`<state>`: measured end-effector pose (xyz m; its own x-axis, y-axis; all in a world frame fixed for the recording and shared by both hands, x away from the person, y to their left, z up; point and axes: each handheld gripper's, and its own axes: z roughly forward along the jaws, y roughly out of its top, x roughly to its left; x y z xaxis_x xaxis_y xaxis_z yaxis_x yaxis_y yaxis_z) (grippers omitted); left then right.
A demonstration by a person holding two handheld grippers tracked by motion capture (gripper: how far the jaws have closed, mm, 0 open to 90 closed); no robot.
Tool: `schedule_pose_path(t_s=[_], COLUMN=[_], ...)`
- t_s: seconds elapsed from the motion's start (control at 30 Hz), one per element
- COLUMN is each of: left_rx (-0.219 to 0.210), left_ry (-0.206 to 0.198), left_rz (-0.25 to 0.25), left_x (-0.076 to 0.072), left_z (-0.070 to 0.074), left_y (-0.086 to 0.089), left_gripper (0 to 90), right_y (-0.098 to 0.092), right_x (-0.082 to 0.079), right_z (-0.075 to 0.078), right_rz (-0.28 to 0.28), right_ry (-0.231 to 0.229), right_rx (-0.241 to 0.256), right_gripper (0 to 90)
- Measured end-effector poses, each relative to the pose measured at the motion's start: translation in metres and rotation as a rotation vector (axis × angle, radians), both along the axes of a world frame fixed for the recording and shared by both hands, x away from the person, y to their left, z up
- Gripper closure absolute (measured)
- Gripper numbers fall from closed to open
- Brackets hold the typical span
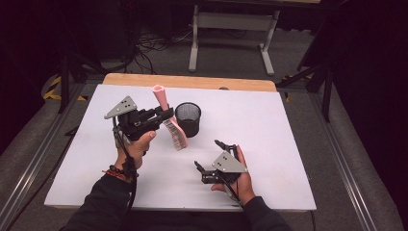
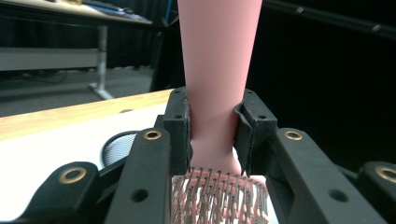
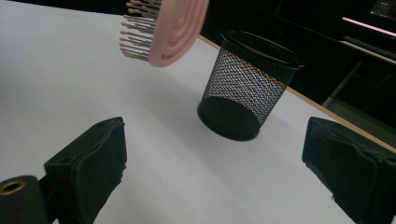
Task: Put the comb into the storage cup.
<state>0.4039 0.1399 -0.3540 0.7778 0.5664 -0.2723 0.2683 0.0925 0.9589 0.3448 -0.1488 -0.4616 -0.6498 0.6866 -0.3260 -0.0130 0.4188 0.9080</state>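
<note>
The left gripper (image 1: 166, 114) is clamped on the pink plastic hairbrush (image 1: 169, 120), lifted beside the black mesh cup (image 1: 188, 119) but not yet in it, while the right gripper (image 1: 208, 155) rests wide open.

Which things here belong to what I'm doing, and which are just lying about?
In the job:
- pink plastic hairbrush, held by the left tool
- black wire-mesh cup

Lying about:
- grey metal-framed desk behind
- floor cables

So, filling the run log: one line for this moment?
left hand-held gripper: shut on pink hairbrush, lifted | right hand-held gripper: open, empty | mesh cup: upright, empty
</note>
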Motion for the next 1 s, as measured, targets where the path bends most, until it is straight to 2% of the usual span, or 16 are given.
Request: schedule_pose_path(t_s=[0.03, 0.13, 0.3, 0.37, 0.67, 0.83, 0.93, 1.0], left_rx=[0.0, -0.048, -0.059, -0.063, -0.08, -0.112, -0.145, -0.174], left_ry=[0.0, 0.013, 0.029, 0.022, 0.01, 0.026, 0.036, 0.046], left_rz=[0.0, -0.017, -0.026, -0.021, -0.042, -0.048, -0.047, -0.045], left_x=[0.0, 0.001, 0.003, 0.002, 0.0, 0.0, 0.001, 0.001], left_z=[0.0, -0.001, -0.001, 0.0, 0.001, -0.004, -0.007, -0.009], left_y=[0.0, -0.01, -0.018, -0.02, -0.029, -0.031, -0.029, -0.028], left_gripper=[69.3, 69.3, 69.3, 69.3, 69.3, 69.3, 69.3, 69.3], right_y=[0.001, 0.004, 0.009, 0.011, 0.02, 0.022, 0.023, 0.022], right_x=[0.0, 0.001, 0.002, 0.004, 0.004, 0.005, 0.005, 0.005], right_z=[0.0, 0.001, -0.001, -0.001, 0.0, 0.0, 0.0, 0.001], right_rz=[0.005, 0.013, 0.016, 0.016, 0.015, 0.003, -0.001, 0.0], right_ry=[-0.002, -0.013, -0.043, -0.046, -0.064, -0.072, -0.073, -0.064], right_rx=[0.005, 0.026, 0.065, 0.083, 0.094, 0.107, 0.119, 0.144], right_gripper=[7.1, 7.6, 8.2, 8.6, 10.6, 13.7, 15.1, 15.6])
